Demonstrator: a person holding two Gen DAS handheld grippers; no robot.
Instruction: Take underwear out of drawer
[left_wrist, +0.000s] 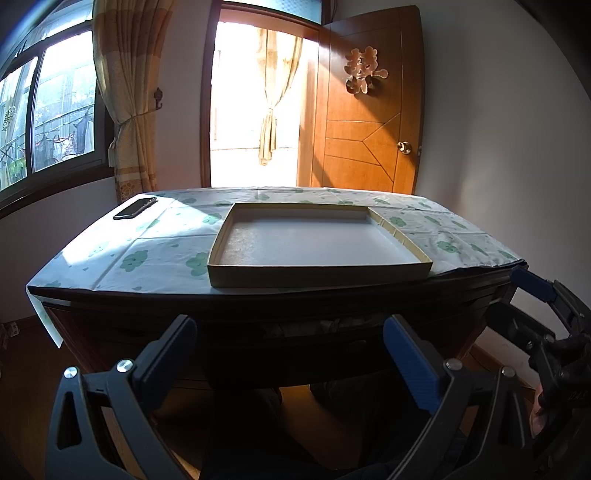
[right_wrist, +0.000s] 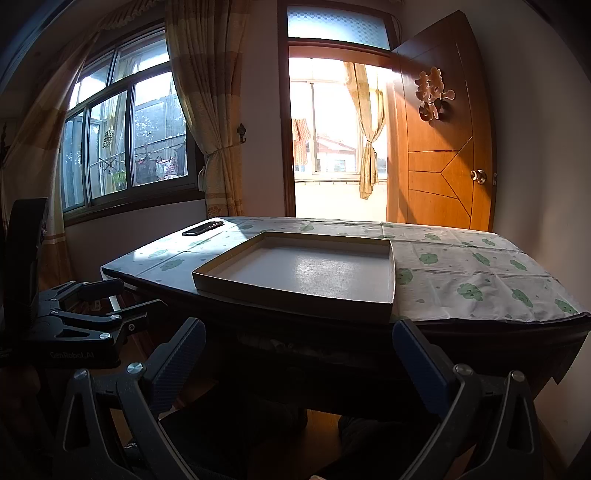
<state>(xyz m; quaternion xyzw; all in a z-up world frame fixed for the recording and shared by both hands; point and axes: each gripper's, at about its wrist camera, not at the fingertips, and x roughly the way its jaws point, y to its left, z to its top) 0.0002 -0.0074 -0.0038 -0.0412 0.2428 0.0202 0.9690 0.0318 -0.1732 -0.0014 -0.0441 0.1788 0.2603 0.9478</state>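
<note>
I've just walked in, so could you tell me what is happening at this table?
A person holds the left gripper and right gripper, both open and empty, before the drawer under the table edge. It looks slightly ajar. A shallow empty box and a phone lie on top.

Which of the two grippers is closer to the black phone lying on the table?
The left gripper. The phone lies at the table's far left corner, ahead and left of it. The right gripper is further right, with the shallow box between it and the phone. Neither touches it.
</note>
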